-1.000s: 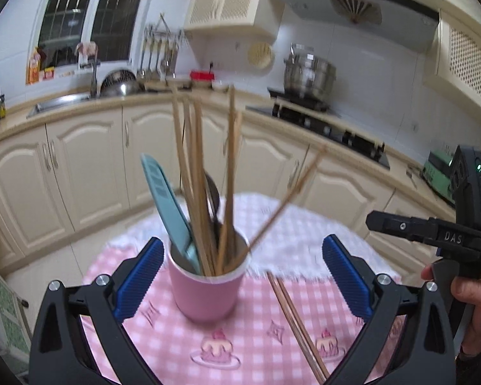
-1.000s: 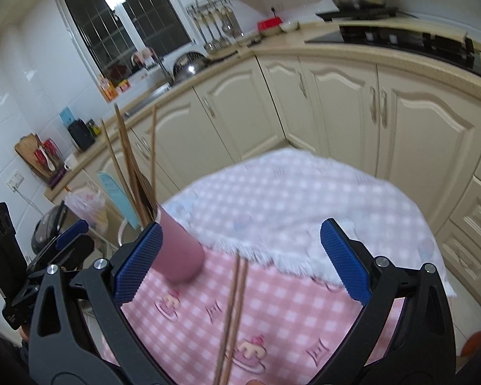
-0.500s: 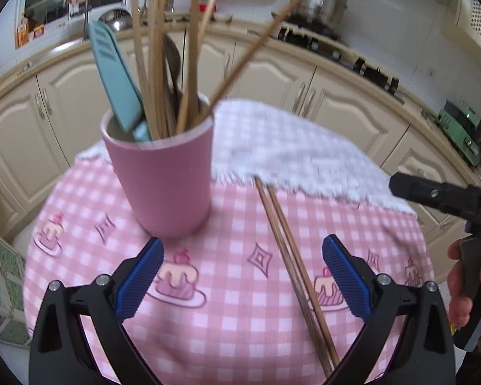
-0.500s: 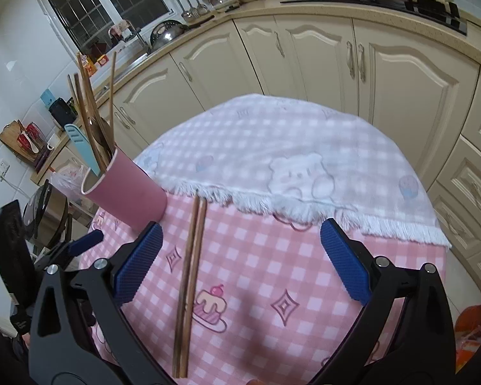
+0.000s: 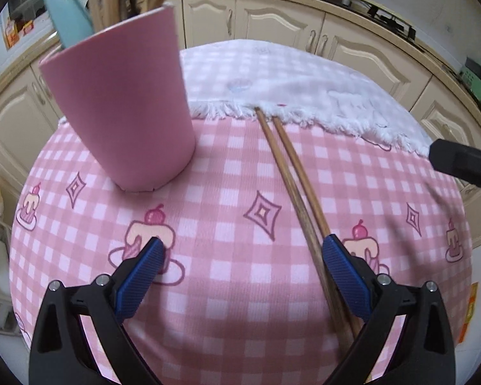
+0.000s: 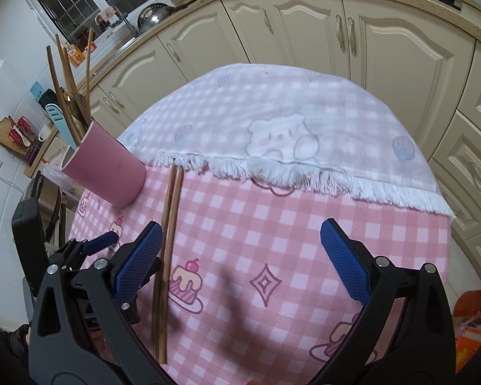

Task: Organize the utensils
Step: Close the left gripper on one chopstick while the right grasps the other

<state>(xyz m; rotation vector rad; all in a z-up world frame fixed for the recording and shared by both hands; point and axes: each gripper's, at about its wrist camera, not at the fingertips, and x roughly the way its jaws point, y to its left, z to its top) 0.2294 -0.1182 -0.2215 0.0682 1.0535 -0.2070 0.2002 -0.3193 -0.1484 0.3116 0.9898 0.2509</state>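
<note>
A pink cup stands on the pink checked tablecloth and holds several wooden chopsticks and a light blue utensil. It also shows in the right wrist view. A pair of wooden chopsticks lies flat on the cloth to the cup's right, also seen in the right wrist view. My left gripper is open and low over the cloth, its right finger beside the chopsticks. My right gripper is open and empty, its left finger beside the chopsticks.
A white fringed cloth with a bear print covers the far half of the round table. Cream kitchen cabinets ring the table. The left gripper's body shows at the left of the right wrist view.
Both grippers have come down and closer to the table. The left gripper has shifted from facing the cup to the chopsticks lying on the cloth. Both stay open.
</note>
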